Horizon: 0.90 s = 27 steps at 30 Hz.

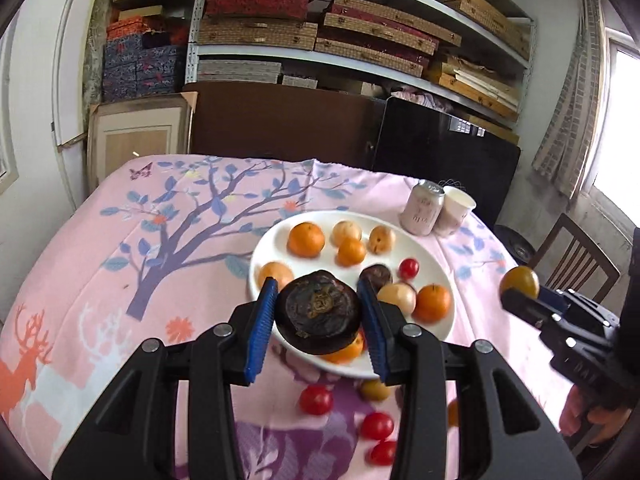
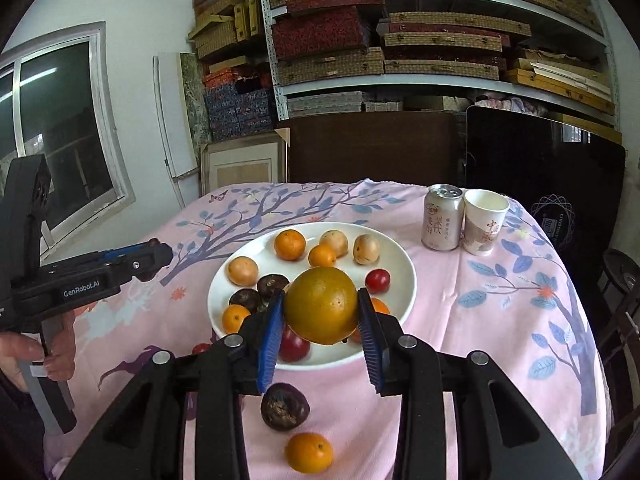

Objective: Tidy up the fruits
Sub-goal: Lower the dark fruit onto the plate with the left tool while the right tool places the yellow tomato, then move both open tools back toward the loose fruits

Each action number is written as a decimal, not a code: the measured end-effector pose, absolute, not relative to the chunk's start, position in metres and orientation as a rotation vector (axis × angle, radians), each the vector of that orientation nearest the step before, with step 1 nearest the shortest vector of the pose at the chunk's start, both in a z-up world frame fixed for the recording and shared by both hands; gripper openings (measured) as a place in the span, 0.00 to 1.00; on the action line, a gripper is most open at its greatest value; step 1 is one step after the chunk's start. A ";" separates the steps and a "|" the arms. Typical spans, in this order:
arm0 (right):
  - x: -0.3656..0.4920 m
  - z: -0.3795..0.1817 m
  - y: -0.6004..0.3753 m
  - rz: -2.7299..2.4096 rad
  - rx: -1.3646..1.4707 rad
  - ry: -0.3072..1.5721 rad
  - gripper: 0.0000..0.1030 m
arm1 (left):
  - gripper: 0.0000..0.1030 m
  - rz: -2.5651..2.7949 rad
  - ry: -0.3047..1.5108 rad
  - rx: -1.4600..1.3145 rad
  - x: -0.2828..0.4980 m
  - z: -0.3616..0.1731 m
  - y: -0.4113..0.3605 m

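Observation:
My left gripper (image 1: 318, 312) is shut on a dark brown mangosteen (image 1: 318, 314), held above the near rim of the white plate (image 1: 264, 248). My right gripper (image 2: 322, 312) is shut on a large olive-yellow fruit (image 2: 322, 304), held above the plate's (image 2: 396, 256) near side. The plate holds several oranges (image 2: 289, 244), pale round fruits (image 2: 366, 249), dark mangosteens (image 2: 273, 285) and a red tomato (image 2: 377, 281). Loose on the cloth lie a mangosteen (image 2: 284, 406), an orange (image 2: 309, 452) and red tomatoes (image 1: 316, 399). The right gripper with its fruit (image 1: 519, 282) shows at the right of the left wrist view.
A drink can (image 2: 442, 218) and a paper cup (image 2: 482, 222) stand at the back right of the table, which is covered by a pink tree-print cloth (image 2: 500, 300). Dark boards and shelves of boxes (image 2: 400, 40) rise behind. A wooden chair (image 1: 576, 256) stands right.

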State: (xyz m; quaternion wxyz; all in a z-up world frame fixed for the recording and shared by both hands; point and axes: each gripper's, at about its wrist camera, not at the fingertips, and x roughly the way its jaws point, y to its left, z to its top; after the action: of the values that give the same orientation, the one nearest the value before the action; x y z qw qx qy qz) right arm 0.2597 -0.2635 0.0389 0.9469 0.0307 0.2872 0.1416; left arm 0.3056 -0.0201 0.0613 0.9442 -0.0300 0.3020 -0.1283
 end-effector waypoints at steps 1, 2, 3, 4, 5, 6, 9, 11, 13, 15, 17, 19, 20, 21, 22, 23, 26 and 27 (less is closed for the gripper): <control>0.267 0.038 -0.262 0.298 0.060 0.585 0.35 | 0.39 -0.266 0.608 -0.044 0.312 0.063 -0.023; 0.277 0.035 -0.261 0.304 0.054 0.587 0.35 | 0.39 -0.268 0.591 -0.016 0.321 0.064 -0.029; 0.287 0.031 -0.261 0.304 0.048 0.592 0.35 | 0.39 -0.266 0.576 0.010 0.329 0.064 -0.034; 0.297 0.026 -0.260 0.297 0.043 0.599 0.35 | 0.39 -0.264 0.573 0.033 0.337 0.063 -0.040; 0.308 0.019 -0.259 0.282 0.039 0.610 0.35 | 0.39 -0.260 0.583 0.054 0.348 0.060 -0.046; 0.317 0.013 -0.259 0.278 0.041 0.620 0.35 | 0.39 -0.259 0.600 0.060 0.358 0.057 -0.049; 0.336 -0.002 -0.260 0.293 0.064 0.635 0.35 | 0.39 -0.260 0.650 0.039 0.386 0.045 -0.054; 0.344 -0.008 -0.259 0.291 0.064 0.644 0.35 | 0.39 -0.249 0.655 0.038 0.397 0.039 -0.054; 0.346 -0.010 -0.259 0.294 0.068 0.641 0.36 | 0.39 -0.238 0.647 0.047 0.404 0.034 -0.054; 0.344 -0.008 -0.260 0.300 0.079 0.627 0.36 | 0.39 -0.240 0.641 0.054 0.406 0.030 -0.054; 0.341 -0.005 -0.260 0.304 0.088 0.595 0.46 | 0.41 -0.246 0.631 0.048 0.405 0.027 -0.055; 0.339 -0.002 -0.261 0.307 0.093 0.584 0.97 | 0.83 -0.230 0.602 0.029 0.402 0.028 -0.055; 0.337 -0.002 -0.262 0.302 0.100 0.585 0.96 | 0.96 -0.203 0.577 0.017 0.399 0.029 -0.054; 0.337 -0.002 -0.263 0.298 0.103 0.597 0.96 | 0.96 -0.177 0.554 0.012 0.395 0.031 -0.054; 0.336 -0.002 -0.265 0.288 0.100 0.611 0.96 | 0.96 -0.170 0.549 0.025 0.393 0.032 -0.055; 0.334 -0.003 -0.266 0.276 0.092 0.621 0.96 | 0.96 -0.172 0.552 0.040 0.391 0.034 -0.055; 0.322 -0.002 -0.276 0.251 0.084 0.647 0.96 | 0.96 -0.169 0.573 0.069 0.381 0.034 -0.052; 0.317 -0.001 -0.281 0.244 0.096 0.650 0.96 | 0.96 -0.170 0.580 0.070 0.376 0.034 -0.049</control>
State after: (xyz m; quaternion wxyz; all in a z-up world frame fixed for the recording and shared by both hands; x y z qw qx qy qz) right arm 0.3168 -0.2815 -0.0007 0.9392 0.0469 0.3184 0.1194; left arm 0.3760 -0.0490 0.0341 0.9540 0.0342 0.2857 -0.0839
